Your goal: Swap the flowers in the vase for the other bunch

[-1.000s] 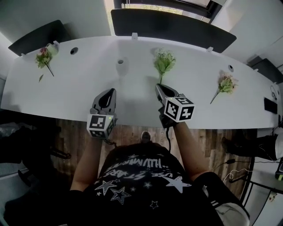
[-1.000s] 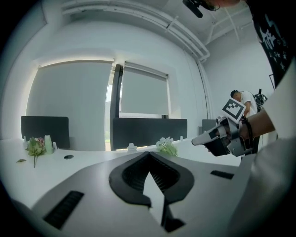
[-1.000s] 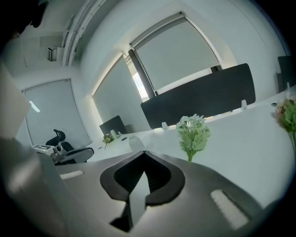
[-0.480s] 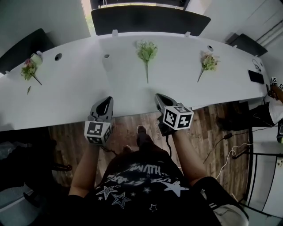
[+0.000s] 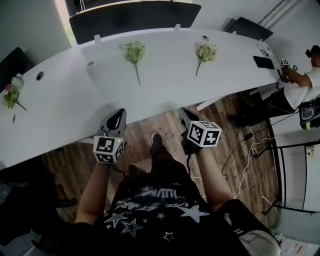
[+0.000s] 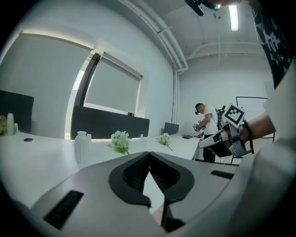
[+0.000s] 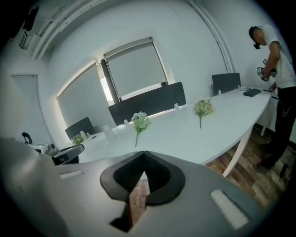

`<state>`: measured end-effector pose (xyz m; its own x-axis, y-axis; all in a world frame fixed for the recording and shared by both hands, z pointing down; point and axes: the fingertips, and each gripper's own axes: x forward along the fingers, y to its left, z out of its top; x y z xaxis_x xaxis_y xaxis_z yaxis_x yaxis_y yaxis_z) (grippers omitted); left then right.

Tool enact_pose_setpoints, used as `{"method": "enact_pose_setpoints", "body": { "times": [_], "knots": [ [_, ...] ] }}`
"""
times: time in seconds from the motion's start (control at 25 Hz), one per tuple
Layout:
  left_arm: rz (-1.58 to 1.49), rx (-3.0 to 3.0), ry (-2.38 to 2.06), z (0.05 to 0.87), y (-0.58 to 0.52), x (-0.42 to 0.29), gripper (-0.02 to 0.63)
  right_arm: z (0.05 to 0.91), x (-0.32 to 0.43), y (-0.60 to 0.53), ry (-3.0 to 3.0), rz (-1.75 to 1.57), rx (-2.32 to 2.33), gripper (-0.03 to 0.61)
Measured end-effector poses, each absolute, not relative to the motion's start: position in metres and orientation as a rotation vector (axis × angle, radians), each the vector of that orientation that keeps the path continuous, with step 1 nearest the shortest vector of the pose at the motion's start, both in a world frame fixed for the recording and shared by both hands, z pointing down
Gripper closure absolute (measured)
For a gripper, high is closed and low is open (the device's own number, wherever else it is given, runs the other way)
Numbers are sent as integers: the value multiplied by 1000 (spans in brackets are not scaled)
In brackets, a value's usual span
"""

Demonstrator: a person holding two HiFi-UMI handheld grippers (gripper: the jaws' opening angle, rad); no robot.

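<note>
A long, curved white worktop [image 5: 165,80] runs across the head view above a brown wooden plank floor [image 5: 165,131]. The person stands back from its near edge. The left gripper [image 5: 118,114] reaches just over that edge and the right gripper [image 5: 183,112] ends about level with it. In each gripper's own view the dark ribbed jaws are pressed together, and only worktop or floor shows through the gap behind their tips. The small white bottle-shaped vase [image 6: 81,146] stands upright towards the far side of the worktop, well beyond the left gripper. A bunch of pale green and white flowers [image 5: 134,52] lies flat just to the right of the vase, its stem pointing towards the person. A bunch of pink and cream flowers [image 5: 205,51] lies further right, well apart from the first. A third bunch with pink blooms and green leaves [image 5: 10,96] lies at the far left end of the worktop. A dark panel [image 5: 135,15] stands along the far edge. At the right end lies a flat black device [image 5: 263,62], and beside that end stands another person in a white shirt [image 5: 306,80].
</note>
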<state>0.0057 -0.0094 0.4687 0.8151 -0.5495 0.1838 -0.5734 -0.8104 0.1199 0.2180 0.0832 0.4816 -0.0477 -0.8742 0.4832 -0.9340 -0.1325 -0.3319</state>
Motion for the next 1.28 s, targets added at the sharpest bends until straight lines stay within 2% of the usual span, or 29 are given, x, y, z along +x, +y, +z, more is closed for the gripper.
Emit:
{"method": "enact_pose_setpoints", "body": {
  "times": [0.32,1.0,1.28],
  "knots": [
    [224,2843,-873,456,-36,41,606,468,267,56,-2046,877,2199,575],
    [230,2899,-713,435,-112,195,606,478,416,-17,-1812,940,2380,572],
    [263,2920,-641,435,-139,256,606,502,456,-39,-1761,1131,2317,432]
  ]
}}
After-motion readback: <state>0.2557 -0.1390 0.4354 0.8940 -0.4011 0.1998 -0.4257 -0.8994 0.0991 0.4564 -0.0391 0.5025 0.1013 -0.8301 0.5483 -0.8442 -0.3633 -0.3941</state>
